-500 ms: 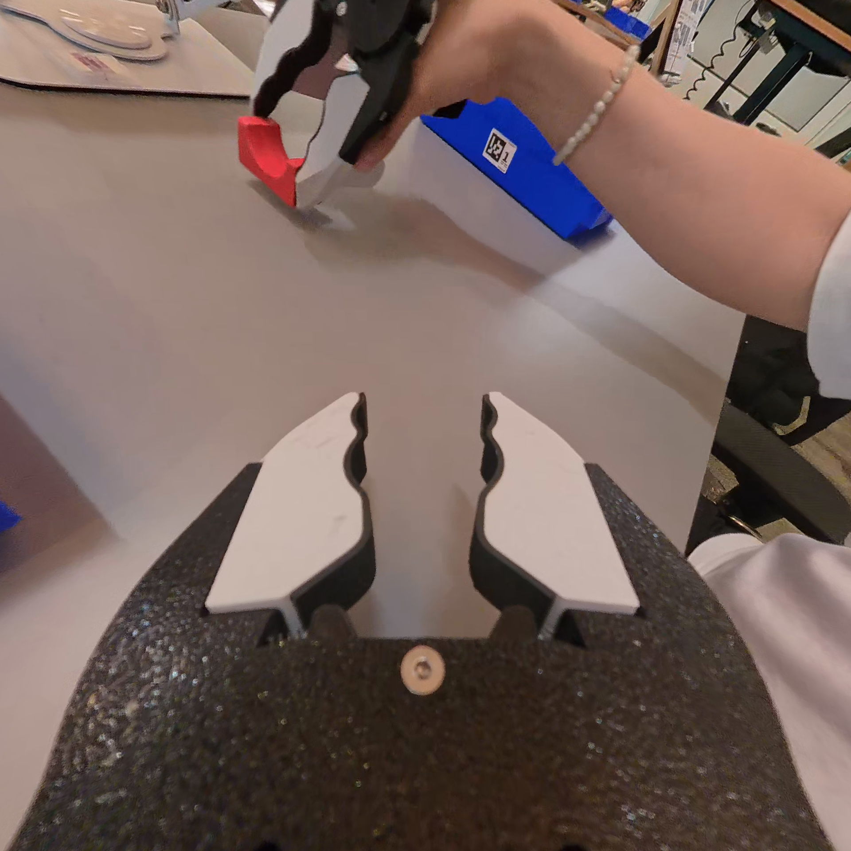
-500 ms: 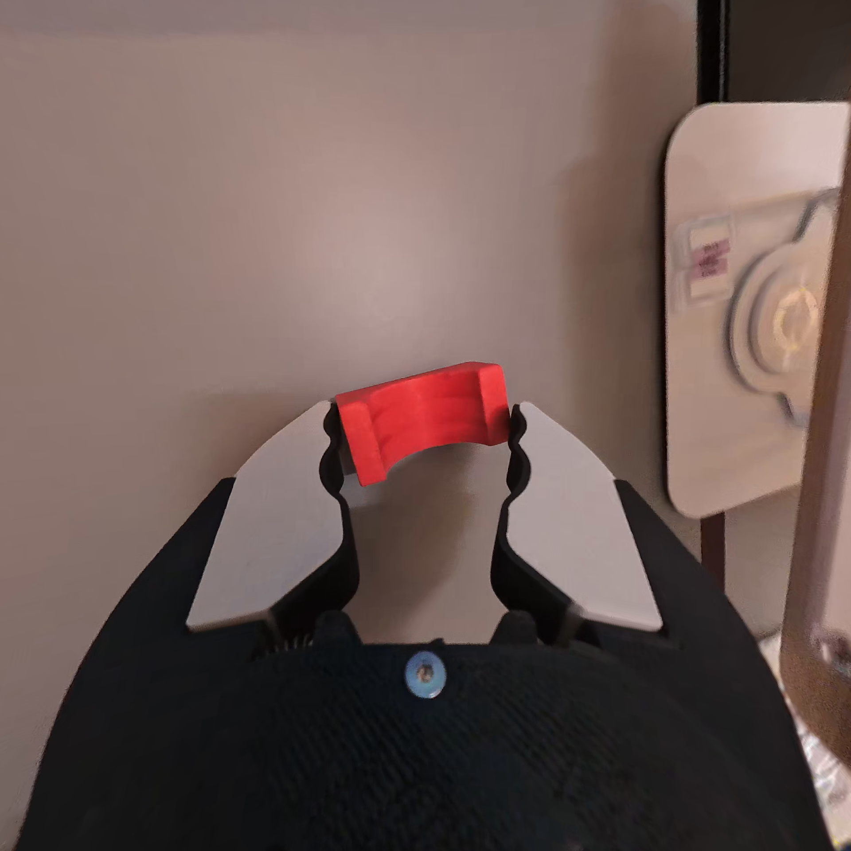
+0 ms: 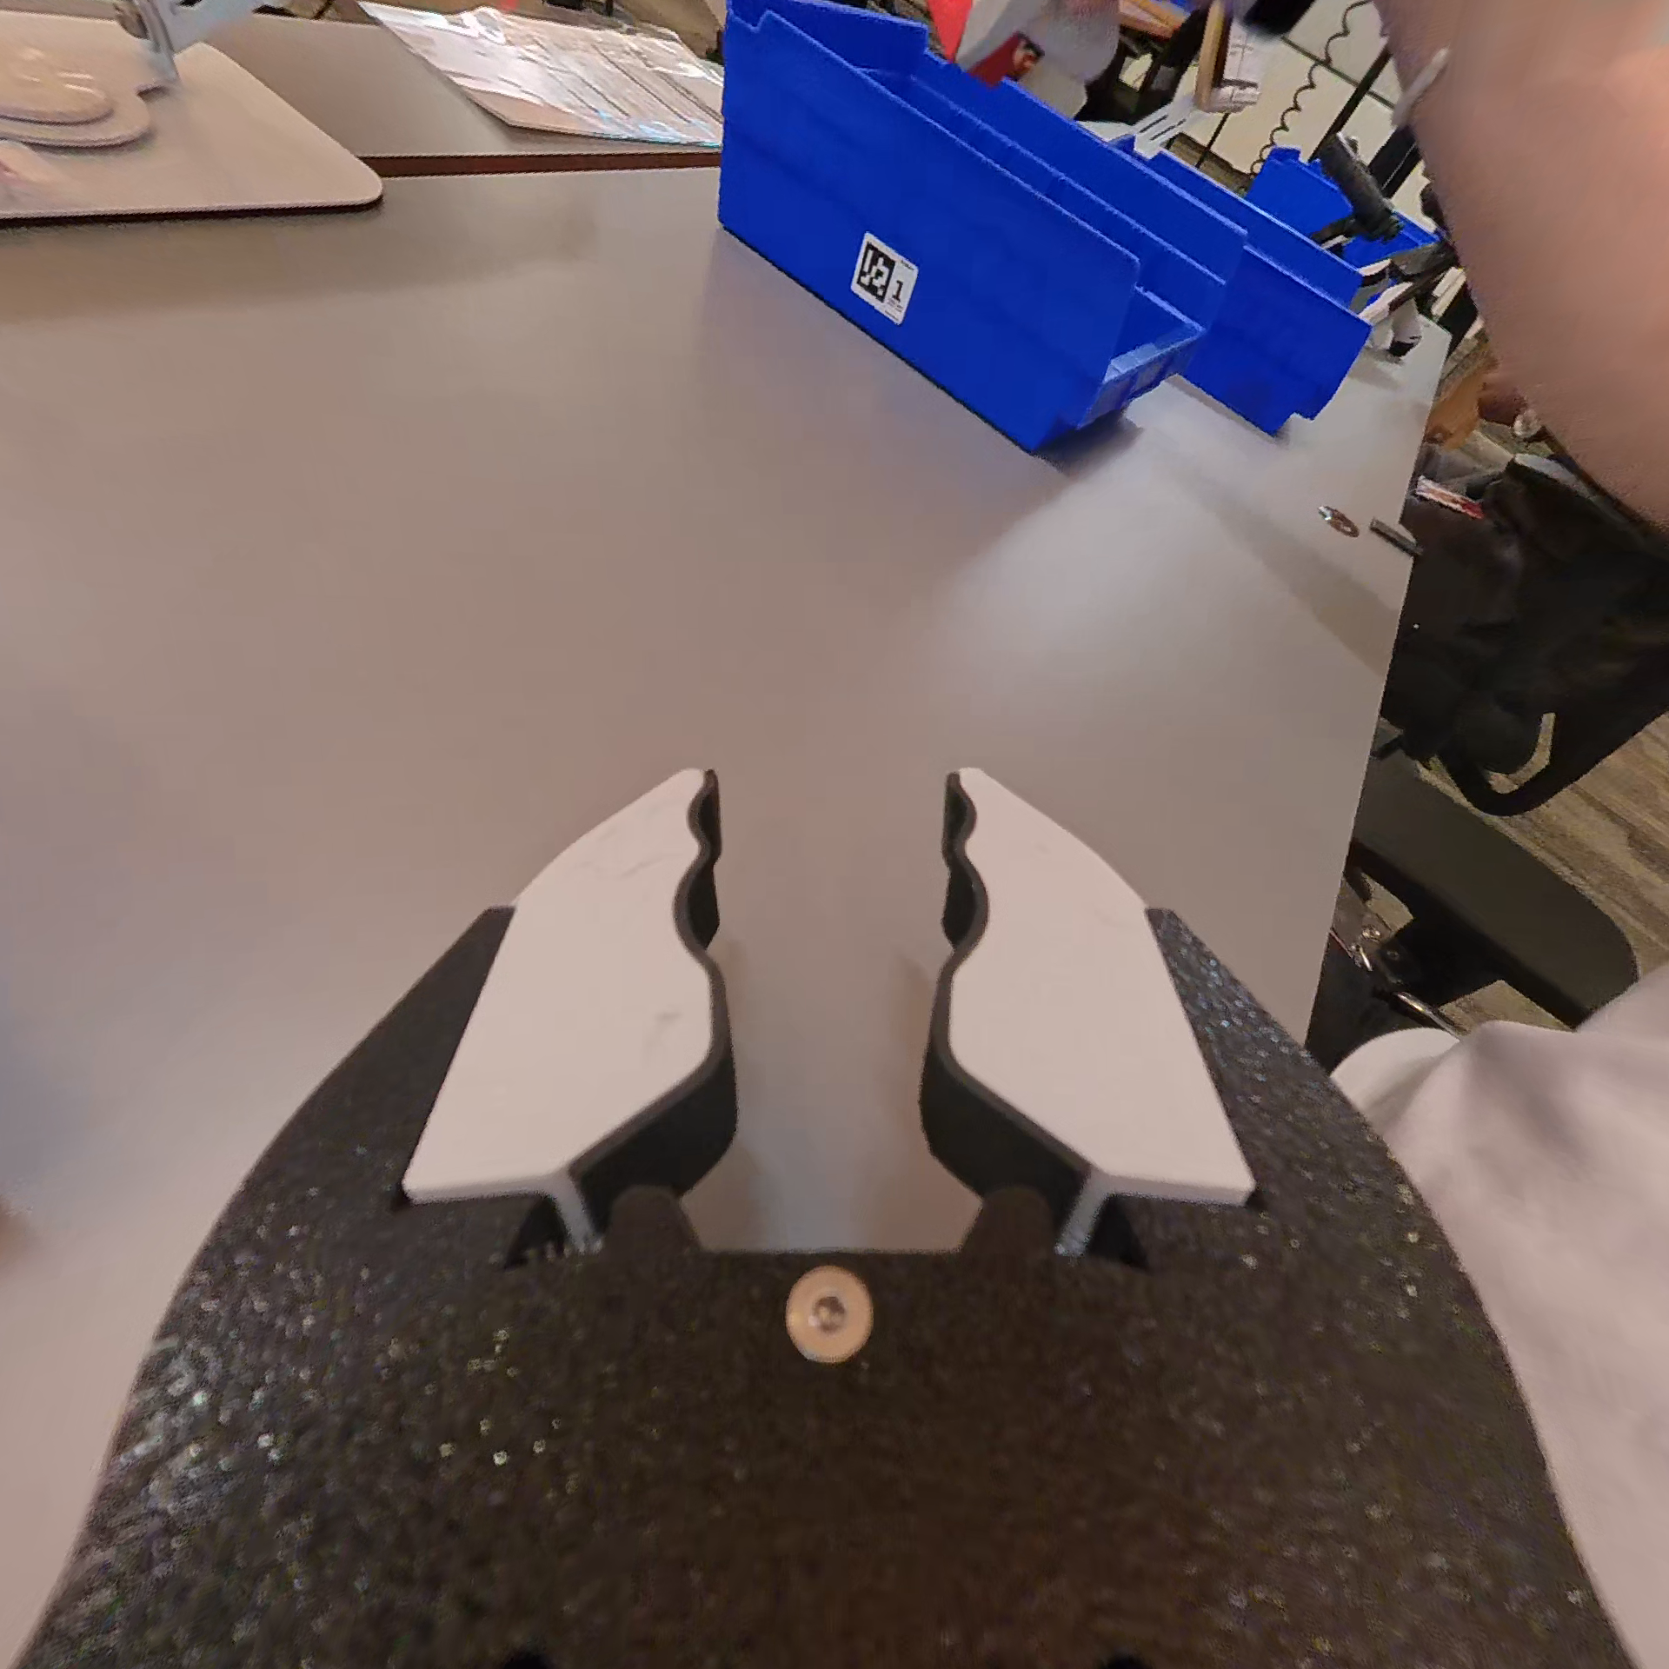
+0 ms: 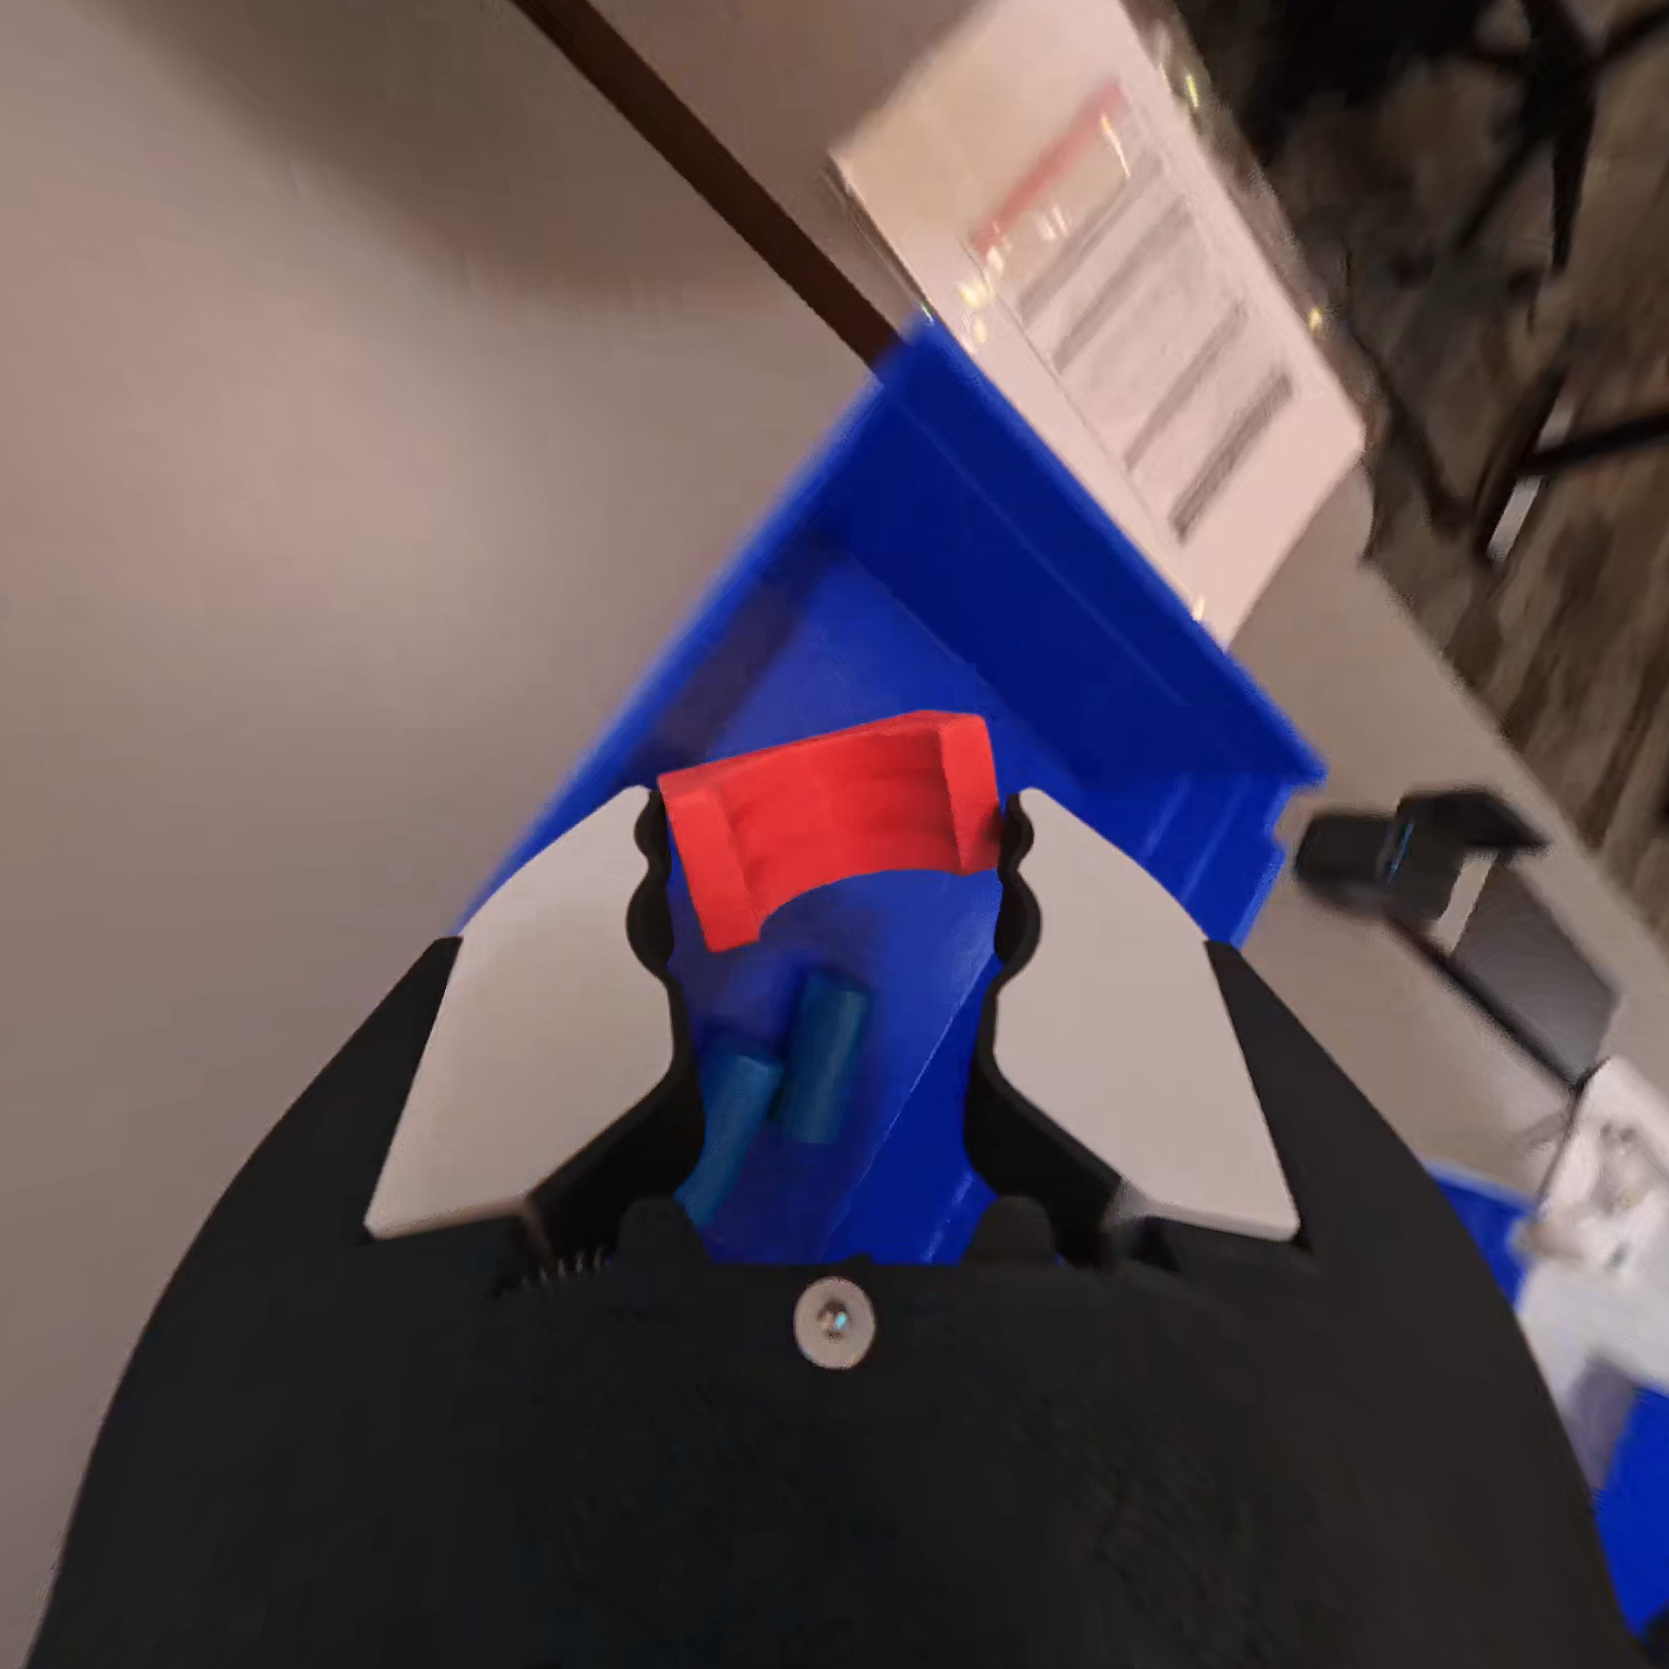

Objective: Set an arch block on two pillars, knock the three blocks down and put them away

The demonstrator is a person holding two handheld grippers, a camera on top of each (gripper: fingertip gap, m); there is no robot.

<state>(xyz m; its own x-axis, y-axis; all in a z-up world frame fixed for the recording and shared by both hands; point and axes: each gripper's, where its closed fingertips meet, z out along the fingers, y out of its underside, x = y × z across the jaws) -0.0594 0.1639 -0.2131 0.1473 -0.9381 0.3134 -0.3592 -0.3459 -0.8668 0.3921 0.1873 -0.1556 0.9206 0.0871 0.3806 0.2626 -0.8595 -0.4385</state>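
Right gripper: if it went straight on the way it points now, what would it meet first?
Most likely the blue bin. The right gripper, shut on the red curved piece, points into its open inside, where two blue cylinders lie. Depth is unclear, so floor or cylinders first cannot be told.

Black-and-white square code sticker (image 3: 884, 278) on blue bin (image 3: 975, 298); printed sheet (image 4: 1129, 298) too blurred to read

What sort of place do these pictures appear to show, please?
Probably a workshop or lab bench. A grey table carries blue parts bins, the nearest one tagged with a sticker. The right gripper holds a red plastic part over a bin containing small blue cylinders. The left gripper is open and empty.
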